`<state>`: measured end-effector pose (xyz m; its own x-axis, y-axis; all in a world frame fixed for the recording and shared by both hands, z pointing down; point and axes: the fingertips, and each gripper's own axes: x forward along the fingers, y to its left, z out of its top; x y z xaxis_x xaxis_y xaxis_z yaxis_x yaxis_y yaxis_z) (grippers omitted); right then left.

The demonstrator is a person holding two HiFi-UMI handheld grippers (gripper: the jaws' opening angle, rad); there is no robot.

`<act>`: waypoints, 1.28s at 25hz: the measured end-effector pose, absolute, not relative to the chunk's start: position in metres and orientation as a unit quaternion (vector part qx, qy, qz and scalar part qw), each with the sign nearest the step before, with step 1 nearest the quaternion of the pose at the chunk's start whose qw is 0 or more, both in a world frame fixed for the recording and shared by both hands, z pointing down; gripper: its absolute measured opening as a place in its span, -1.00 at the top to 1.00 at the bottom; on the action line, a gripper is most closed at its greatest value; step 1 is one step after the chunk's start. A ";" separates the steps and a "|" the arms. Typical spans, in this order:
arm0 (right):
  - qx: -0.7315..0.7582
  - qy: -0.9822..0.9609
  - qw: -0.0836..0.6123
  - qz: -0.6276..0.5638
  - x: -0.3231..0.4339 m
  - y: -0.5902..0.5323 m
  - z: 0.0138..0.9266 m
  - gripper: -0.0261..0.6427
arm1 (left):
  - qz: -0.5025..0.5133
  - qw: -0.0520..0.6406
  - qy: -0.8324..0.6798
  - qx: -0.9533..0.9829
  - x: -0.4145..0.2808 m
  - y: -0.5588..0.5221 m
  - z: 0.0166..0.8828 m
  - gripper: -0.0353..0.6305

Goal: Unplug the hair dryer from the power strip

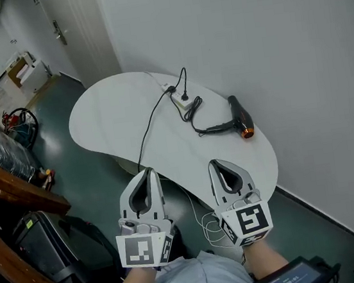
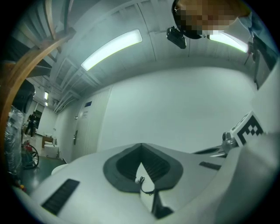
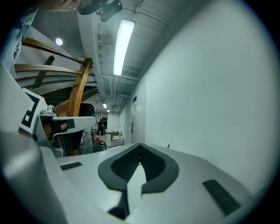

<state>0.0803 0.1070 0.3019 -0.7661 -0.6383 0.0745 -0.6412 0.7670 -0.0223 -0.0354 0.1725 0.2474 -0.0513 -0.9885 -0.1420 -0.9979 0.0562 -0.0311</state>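
Left tool (image 1: 147, 171) and right tool (image 1: 213, 163): clenched, empty. Open one, grip what appears to be the hair dryer plug (image 1: 184, 96) on the power strip (image 1: 184, 104), pull straight.

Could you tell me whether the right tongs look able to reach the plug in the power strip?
Probably yes: bare table lies between the shut, empty right tongs and the plug in the power strip, with only a loop of cord near it. They must open first.

The surface (image 1: 106, 118) looks smooth, matt white; the hair dryer (image 1: 240, 116) is dark plastic; the power strip (image 1: 182, 102) white plastic; the floor (image 1: 81, 173) glossy green.
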 end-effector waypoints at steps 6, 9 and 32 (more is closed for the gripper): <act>0.361 -0.932 0.022 0.015 0.040 0.069 0.286 0.92 | 0.058 0.078 0.700 -0.708 -0.076 0.133 0.229 0.90; 0.368 -0.930 0.020 0.013 0.019 0.055 0.287 0.92 | 0.060 0.083 0.689 -0.717 -0.094 0.117 0.228 0.90; 0.433 -0.900 0.050 0.032 -0.011 -0.018 0.320 0.92 | 0.041 0.028 0.640 -0.767 -0.132 0.028 0.270 0.90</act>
